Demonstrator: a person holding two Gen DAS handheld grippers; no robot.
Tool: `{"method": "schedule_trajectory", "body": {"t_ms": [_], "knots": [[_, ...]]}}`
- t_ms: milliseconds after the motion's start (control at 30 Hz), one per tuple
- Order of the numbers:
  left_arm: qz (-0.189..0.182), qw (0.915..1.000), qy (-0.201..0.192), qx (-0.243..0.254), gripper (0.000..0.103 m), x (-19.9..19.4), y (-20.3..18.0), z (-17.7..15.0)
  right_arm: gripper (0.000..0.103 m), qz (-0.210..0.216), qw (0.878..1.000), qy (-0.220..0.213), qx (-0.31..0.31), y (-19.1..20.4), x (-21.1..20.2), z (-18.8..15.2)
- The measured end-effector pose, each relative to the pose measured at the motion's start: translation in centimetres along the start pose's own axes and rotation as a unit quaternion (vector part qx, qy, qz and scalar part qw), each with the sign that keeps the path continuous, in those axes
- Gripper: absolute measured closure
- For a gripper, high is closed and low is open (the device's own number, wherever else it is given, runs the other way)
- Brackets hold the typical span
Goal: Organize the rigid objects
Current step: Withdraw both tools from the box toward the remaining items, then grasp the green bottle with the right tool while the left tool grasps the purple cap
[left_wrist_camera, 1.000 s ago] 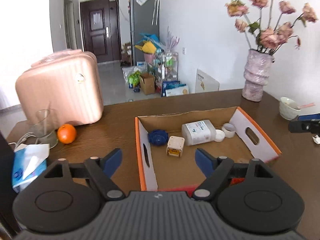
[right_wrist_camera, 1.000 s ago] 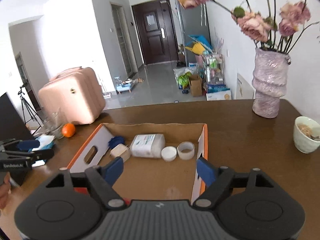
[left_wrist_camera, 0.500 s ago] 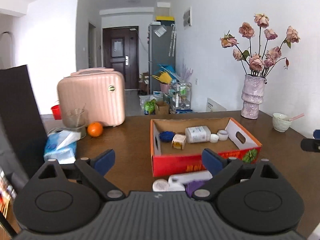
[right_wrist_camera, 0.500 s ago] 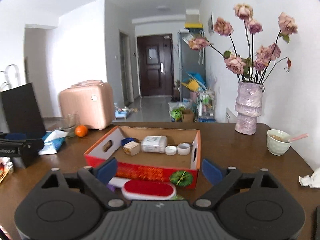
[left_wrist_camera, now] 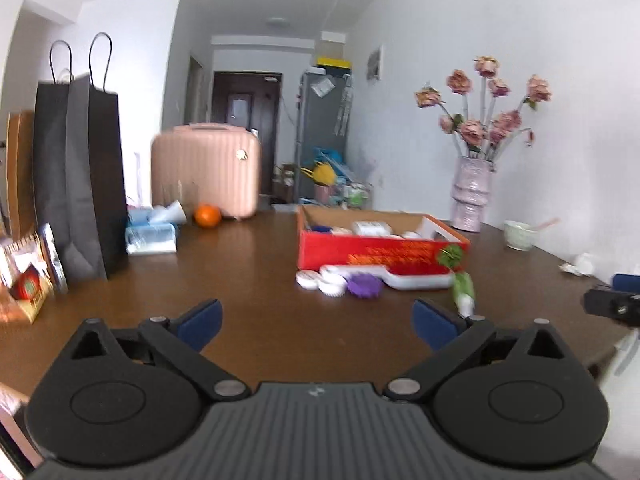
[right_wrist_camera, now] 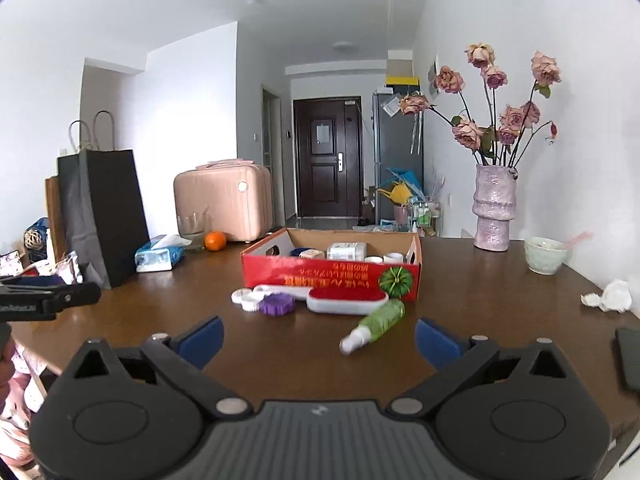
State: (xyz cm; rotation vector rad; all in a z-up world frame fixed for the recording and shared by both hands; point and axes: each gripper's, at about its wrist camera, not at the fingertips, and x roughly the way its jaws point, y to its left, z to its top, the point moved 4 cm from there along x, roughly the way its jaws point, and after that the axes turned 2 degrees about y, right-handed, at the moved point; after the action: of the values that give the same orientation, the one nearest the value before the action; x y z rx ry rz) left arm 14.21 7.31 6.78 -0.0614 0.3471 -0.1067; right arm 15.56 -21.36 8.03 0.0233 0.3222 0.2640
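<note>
both grippers point(left_wrist_camera: 316, 322) point(right_wrist_camera: 318, 340) opening, empty, bare table point(right_wrist_camera: 288, 360) before red box point(right_wrist_camera: 320, 276)

You are in a lived-in home, at a dark brown wooden dining table point(right_wrist_camera: 480, 288). Down the hallway stand a dark panelled front door point(right_wrist_camera: 327, 160) and a grey refrigerator point(right_wrist_camera: 396, 148). On the table's far left edge sits a pink hard-shell suitcase point(right_wrist_camera: 224, 204); near the far right corner, a mottled pink ceramic vase of dried roses point(right_wrist_camera: 493, 208) stands against the white wall.
</note>
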Motion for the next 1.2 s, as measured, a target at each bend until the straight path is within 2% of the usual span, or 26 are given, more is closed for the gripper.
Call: {"method": "schedule_trajectory", "body": {"t_ms": [100, 267, 467, 633, 800, 967, 1133, 1167, 1200], "knots": [[0.001, 1.0, 0.005, -0.001, 0.0, -0.4, 0.2, -0.8, 0.0, -0.002, 1.0, -0.002, 0.004, 0.4, -0.3, -1.7], [-0.006, 0.9995, 0.031, -0.004, 0.0, 1.3, 0.1, -1.6, 0.0, -0.026, 1.0, 0.01, 0.006, 0.3, 1.6, -3.0], [-0.001, 0.9971, 0.076, -0.001, 0.0, 5.6, -0.2, -2.2, 0.0, -0.029, 0.999, 0.033, 0.005, -0.3, 4.2, -3.8], [-0.005, 0.9947, 0.102, -0.009, 0.0, 10.0, -0.3, -1.3, 0.004, -0.029, 0.997, 0.07, 0.02, -1.8, 8.1, -3.2], [-0.013, 0.9892, 0.142, -0.033, 0.004, 15.7, 0.1, 0.2, 0.016, -0.031, 0.994, 0.096, 0.039, -3.6, 13.6, -1.7], [-0.04, 0.9866, 0.158, -0.01, 0.012, 21.7, -1.6, 1.7, 0.023, -0.037, 0.99, 0.122, 0.059, -5.3, 20.1, -0.5], [-0.066, 0.9794, 0.188, -0.034, 0.017, 27.1, -3.3, 2.2, 0.033, -0.043, 0.987, 0.139, 0.062, -6.2, 25.0, 0.2], [-0.069, 0.9789, 0.189, -0.033, 0.017, 28.0, -3.8, 2.2, 0.035, -0.046, 0.987, 0.144, 0.056, -6.4, 25.8, 0.2], [-0.066, 0.9791, 0.19, -0.029, 0.017, 28.7, -4.2, 2.2, 0.043, -0.05, 0.987, 0.148, 0.048, -6.4, 26.2, 0.1]]}}
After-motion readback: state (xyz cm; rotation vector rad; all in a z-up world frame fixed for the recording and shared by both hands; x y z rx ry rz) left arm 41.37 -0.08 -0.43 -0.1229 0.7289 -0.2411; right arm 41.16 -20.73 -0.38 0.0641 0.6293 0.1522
